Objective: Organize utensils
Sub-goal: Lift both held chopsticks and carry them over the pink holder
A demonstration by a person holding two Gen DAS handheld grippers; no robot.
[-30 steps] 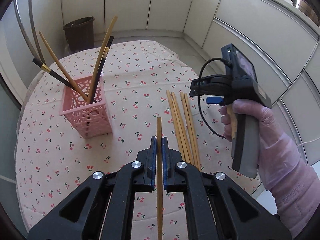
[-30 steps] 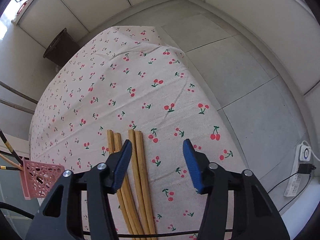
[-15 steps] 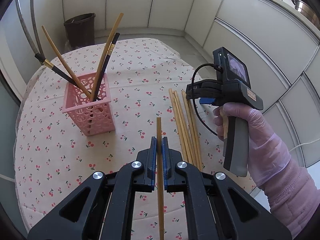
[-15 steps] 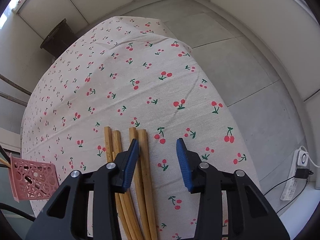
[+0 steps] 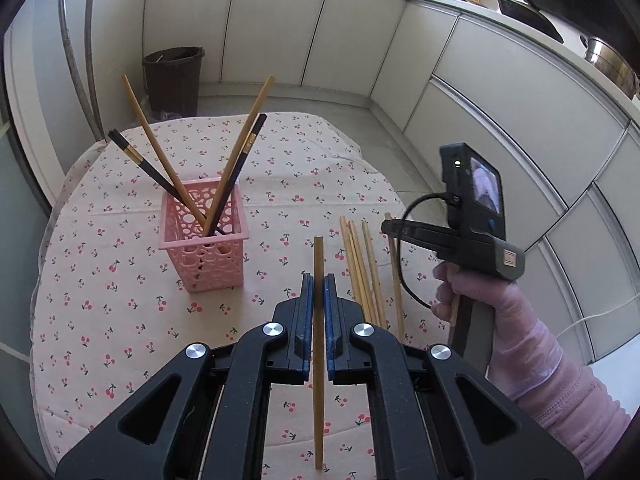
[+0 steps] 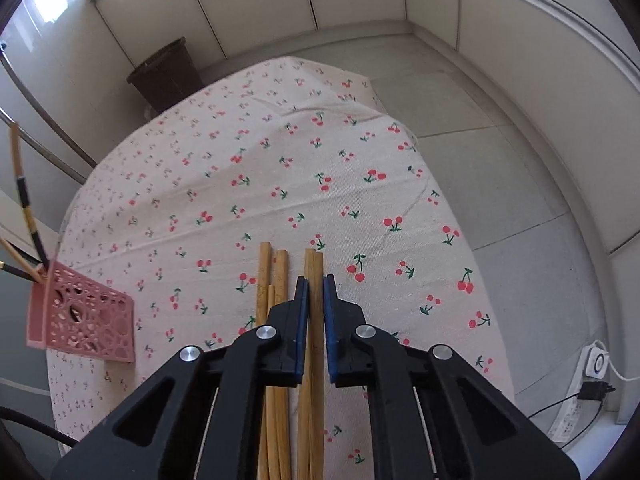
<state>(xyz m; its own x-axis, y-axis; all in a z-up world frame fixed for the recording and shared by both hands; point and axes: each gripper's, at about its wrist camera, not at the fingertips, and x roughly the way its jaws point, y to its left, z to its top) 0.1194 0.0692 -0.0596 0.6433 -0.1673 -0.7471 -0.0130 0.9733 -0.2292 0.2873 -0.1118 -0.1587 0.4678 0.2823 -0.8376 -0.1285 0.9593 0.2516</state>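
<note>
A pink perforated basket (image 5: 204, 256) stands on the cherry-print tablecloth (image 5: 120, 320) and holds wooden and black chopsticks (image 5: 224, 184). My left gripper (image 5: 319, 280) is shut on one wooden chopstick (image 5: 318, 380), carried above the cloth to the right of the basket. Several wooden chopsticks (image 5: 362, 264) lie side by side on the cloth further right. Over them, my right gripper (image 6: 316, 280) is shut on a wooden chopstick (image 6: 317, 266); the others (image 6: 272, 280) lie just left of it. A gloved hand (image 5: 480, 300) carries the right gripper (image 5: 394, 230). The basket (image 6: 80, 320) sits at the left edge of the right wrist view.
A dark waste bin (image 5: 172, 80) stands on the floor beyond the round table. Pale cabinets (image 5: 500, 100) curve round the right side, with a pan and pots on the counter. A white power strip (image 6: 592, 368) lies on the floor past the table's right edge (image 6: 460, 220).
The right gripper's jaws have closed from wide apart onto one wooden chopstick. Both hands have risen a little, and the left still grips its chopstick.
</note>
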